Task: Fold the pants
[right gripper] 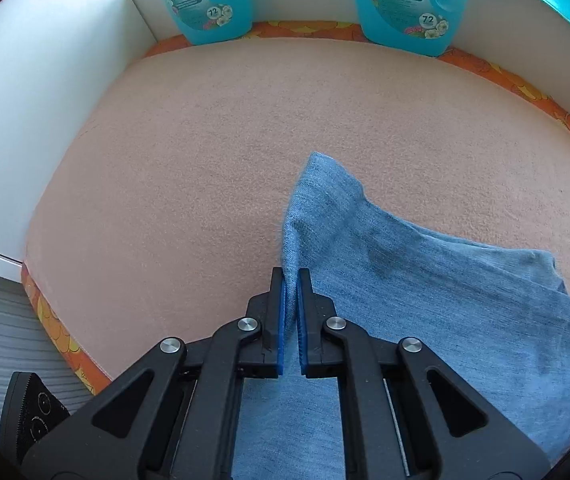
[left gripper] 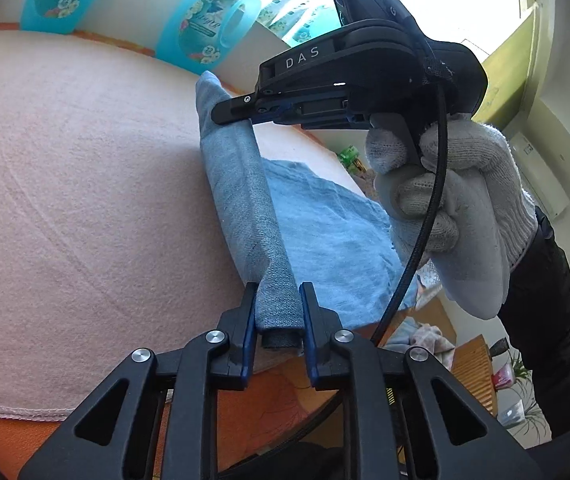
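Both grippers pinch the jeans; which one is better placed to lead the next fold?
Probably right: the right gripper pinches the jeans' far corner above open pink blanket. The left gripper clamps the near bunched end.

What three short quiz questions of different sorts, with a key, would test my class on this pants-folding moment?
1. True or false: the left gripper is shut on a bunched edge of the denim pants.
2. Multiple choice: what does the right gripper grip? A) a detergent bottle B) the denim pants C) nothing
3. Fill in: the pants lie partly on a ____ blanket, with blue laundry detergent bottles standing at its far edge.

Key: 1 true. 2 B: in the right wrist view its pads pinch a fold of denim. 3 pink.
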